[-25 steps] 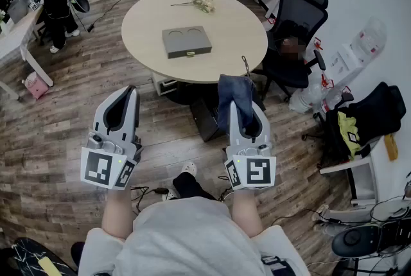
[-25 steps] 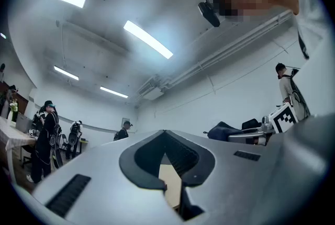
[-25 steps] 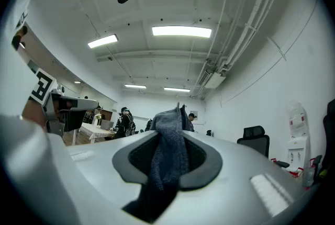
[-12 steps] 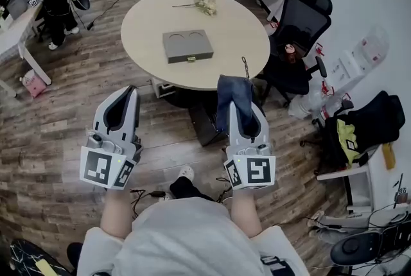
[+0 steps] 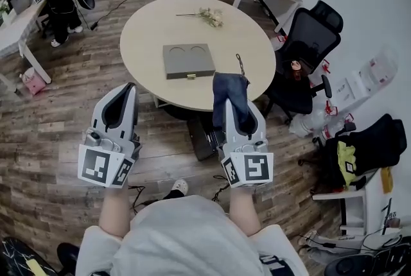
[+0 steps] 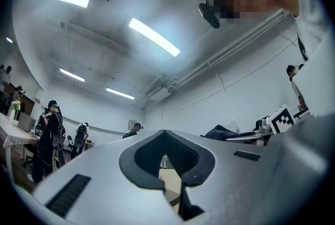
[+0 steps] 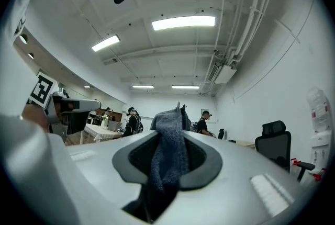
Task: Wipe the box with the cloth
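Approach: cloth gripped, box not yet reached.
Right gripper (image 5: 234,104) pinches the cloth (image 5: 230,87); left gripper (image 5: 130,88) pressed together, empty. Box (image 5: 187,60) lies on the table (image 5: 154,18), well apart. Next, likely: carry the cloth forward onto the lid.

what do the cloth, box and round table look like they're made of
Cloth: knitted or terry fabric, dark blue-grey, fuzzy looped surface, hanging limp.
Box: matte grey, maybe card or plastic; small brass-looking clasp.
Table: pale wood-look top, smooth, probably laminate.
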`<state>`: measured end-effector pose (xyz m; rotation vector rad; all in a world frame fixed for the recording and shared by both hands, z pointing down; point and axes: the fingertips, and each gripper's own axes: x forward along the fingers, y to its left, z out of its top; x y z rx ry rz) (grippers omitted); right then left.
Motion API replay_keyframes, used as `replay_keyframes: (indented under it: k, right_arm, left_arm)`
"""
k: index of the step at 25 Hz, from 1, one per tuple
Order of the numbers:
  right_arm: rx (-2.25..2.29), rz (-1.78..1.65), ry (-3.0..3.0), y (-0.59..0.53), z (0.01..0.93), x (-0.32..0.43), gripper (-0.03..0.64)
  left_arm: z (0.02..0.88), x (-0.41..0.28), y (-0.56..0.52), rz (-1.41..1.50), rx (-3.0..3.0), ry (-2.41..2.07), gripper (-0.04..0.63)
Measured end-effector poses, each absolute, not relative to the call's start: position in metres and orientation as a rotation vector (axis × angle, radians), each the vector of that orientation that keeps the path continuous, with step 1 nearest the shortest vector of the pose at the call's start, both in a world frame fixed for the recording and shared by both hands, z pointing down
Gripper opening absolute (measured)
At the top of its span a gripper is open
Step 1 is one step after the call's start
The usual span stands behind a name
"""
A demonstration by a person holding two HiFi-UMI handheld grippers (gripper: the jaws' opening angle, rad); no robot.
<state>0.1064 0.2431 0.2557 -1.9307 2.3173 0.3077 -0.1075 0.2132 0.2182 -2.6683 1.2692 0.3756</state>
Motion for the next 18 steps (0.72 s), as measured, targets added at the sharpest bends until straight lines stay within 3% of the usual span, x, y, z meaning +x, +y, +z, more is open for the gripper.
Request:
replay_keyframes:
  k: [18]
  right_arm:
    - [-1.828,0.273,2.420,0.156,0.271,0.129,0.091]
  left_arm:
    - [0.231,-0.068,0.139,0.344,-2.647,1.336,0.008]
